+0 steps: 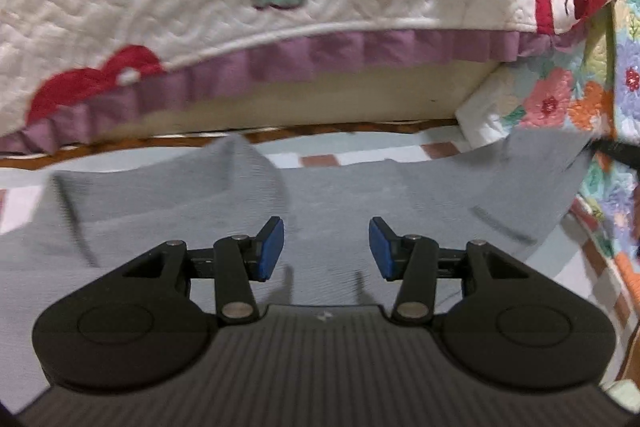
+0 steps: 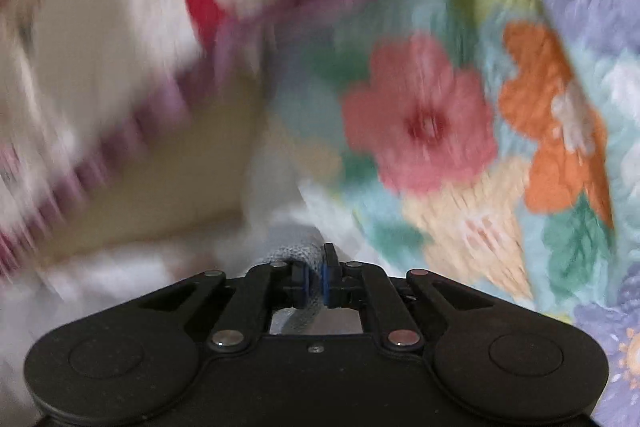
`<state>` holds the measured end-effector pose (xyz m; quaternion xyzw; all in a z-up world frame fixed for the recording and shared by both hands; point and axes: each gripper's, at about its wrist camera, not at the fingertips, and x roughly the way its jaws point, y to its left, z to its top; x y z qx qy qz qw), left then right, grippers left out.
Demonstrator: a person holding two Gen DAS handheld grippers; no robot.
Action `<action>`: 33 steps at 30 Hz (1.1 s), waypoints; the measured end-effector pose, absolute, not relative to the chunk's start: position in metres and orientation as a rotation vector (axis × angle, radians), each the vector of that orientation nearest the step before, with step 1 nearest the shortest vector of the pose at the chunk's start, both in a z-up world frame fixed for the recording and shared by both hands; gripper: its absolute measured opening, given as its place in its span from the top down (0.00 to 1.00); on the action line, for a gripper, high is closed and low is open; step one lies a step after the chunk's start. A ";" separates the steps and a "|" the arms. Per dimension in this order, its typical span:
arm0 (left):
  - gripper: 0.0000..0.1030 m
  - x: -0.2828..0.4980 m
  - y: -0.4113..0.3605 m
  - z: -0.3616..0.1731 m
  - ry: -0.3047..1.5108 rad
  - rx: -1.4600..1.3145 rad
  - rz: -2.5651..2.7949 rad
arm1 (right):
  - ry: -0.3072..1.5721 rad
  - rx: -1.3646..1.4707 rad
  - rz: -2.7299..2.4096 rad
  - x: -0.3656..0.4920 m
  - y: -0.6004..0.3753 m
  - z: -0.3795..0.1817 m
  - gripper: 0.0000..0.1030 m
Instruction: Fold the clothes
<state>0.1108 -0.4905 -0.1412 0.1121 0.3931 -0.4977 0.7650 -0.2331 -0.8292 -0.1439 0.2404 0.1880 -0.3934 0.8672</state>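
Left gripper (image 1: 326,249) gapes over grey garment (image 1: 340,195) — right gripper (image 2: 314,277) pinches it.

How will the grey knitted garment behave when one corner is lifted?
Probably floppy: the grey garment lies in soft folds. The corner in the right tongs bunches up, so it likely drapes. It looks light, and the knit seems unlikely to slip.

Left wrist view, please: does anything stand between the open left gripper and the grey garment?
Nothing visible does. The left gripper hangs open directly over the grey garment, with only bare cloth between and ahead of its fingers.
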 end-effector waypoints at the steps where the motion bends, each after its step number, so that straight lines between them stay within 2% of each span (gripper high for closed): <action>1: 0.55 0.113 -0.484 -0.139 0.849 0.244 -1.074 | 0.376 0.489 -0.808 -0.228 -0.822 -0.129 0.93; 6: 0.55 0.123 -0.456 -0.129 0.824 0.225 -1.044 | 0.286 0.466 -0.642 -0.196 -0.768 -0.073 0.93; 13: 0.53 0.138 -0.393 -0.103 0.708 0.171 -0.937 | 0.174 0.511 -0.253 -0.134 -0.659 -0.047 0.93; 17: 0.49 0.133 -0.367 -0.101 0.663 0.205 -0.882 | 0.259 0.423 -0.101 -0.094 -0.601 -0.069 0.90; 19: 0.48 0.124 -0.364 -0.109 0.667 0.255 -0.898 | 0.352 0.333 -0.131 -0.097 -0.590 -0.095 0.79; 23: 0.47 0.101 -0.361 -0.128 0.676 0.364 -0.961 | 0.535 0.148 -0.189 -0.104 -0.569 -0.147 0.67; 24: 0.45 0.096 -0.360 -0.133 0.678 0.392 -0.976 | 0.580 0.101 -0.203 -0.105 -0.563 -0.160 0.61; 27: 0.39 0.079 -0.358 -0.147 0.683 0.475 -1.022 | 0.703 -0.024 -0.252 -0.114 -0.551 -0.196 0.60; 31: 0.35 0.056 -0.355 -0.166 0.689 0.586 -1.083 | 0.777 -0.062 -0.369 -0.153 -0.570 -0.213 0.59; 33: 0.34 0.041 -0.357 -0.169 0.628 0.621 -1.072 | 0.792 -0.044 -0.420 -0.166 -0.584 -0.217 0.55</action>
